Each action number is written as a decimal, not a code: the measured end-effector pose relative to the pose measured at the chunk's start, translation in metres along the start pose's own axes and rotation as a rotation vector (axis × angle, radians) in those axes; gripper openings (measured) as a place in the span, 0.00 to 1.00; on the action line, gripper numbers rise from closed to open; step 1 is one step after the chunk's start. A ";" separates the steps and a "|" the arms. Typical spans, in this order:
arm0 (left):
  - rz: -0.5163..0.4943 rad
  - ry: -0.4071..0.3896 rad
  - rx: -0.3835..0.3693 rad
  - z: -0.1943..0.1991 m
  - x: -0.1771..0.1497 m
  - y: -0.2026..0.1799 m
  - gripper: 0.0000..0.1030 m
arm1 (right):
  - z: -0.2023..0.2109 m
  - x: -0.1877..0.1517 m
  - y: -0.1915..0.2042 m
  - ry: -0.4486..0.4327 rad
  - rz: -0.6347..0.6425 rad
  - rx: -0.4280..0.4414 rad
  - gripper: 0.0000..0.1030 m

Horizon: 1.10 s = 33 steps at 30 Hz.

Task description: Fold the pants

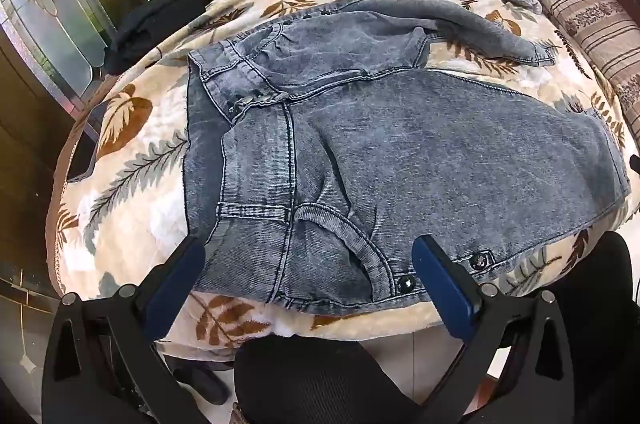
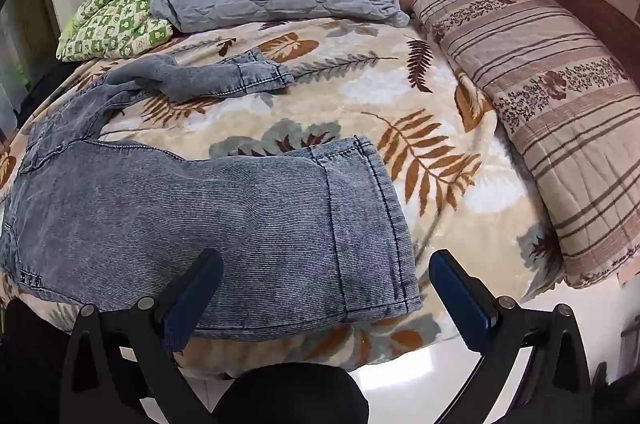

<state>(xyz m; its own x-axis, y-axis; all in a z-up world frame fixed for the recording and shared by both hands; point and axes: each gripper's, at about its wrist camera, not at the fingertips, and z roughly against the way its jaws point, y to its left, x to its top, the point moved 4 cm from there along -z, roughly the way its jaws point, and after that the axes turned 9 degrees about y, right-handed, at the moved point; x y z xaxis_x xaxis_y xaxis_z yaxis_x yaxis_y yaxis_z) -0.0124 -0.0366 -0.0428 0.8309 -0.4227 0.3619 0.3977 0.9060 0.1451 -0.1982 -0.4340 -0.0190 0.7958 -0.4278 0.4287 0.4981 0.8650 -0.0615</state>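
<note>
1. Across the frame's middle, the pants [image 1: 360,144] are lying unfolded on the bed [image 1: 132,160], legs splayed apart.
2. Left gripper [image 1: 308,256] and right gripper [image 2: 326,266] are hovering wide, holding nothing; all folding is remaining.

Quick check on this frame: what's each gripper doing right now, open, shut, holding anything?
Left gripper: open wide, holding nothing, over the waist end of the jeans.
Right gripper: open wide, holding nothing, over the near leg's hem.
</note>
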 end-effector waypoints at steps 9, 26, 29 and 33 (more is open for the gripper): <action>0.002 0.009 0.003 -0.002 0.002 -0.001 1.00 | -0.002 0.000 -0.001 0.000 -0.002 0.000 1.00; 0.043 0.027 -0.007 -0.002 0.010 0.002 1.00 | -0.001 0.001 -0.001 -0.030 0.002 0.013 1.00; 0.052 0.027 -0.010 -0.002 0.012 0.003 1.00 | 0.000 0.001 0.000 -0.042 -0.004 0.024 1.00; 0.059 0.021 -0.008 0.000 0.018 0.001 1.00 | -0.002 0.000 -0.001 -0.008 0.002 0.015 1.00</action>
<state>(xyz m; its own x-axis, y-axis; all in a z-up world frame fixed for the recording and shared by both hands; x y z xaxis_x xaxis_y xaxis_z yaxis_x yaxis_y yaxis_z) 0.0030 -0.0432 -0.0360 0.8610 -0.3692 0.3497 0.3508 0.9291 0.1172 -0.1985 -0.4354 -0.0205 0.7939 -0.4239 0.4359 0.4912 0.8697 -0.0490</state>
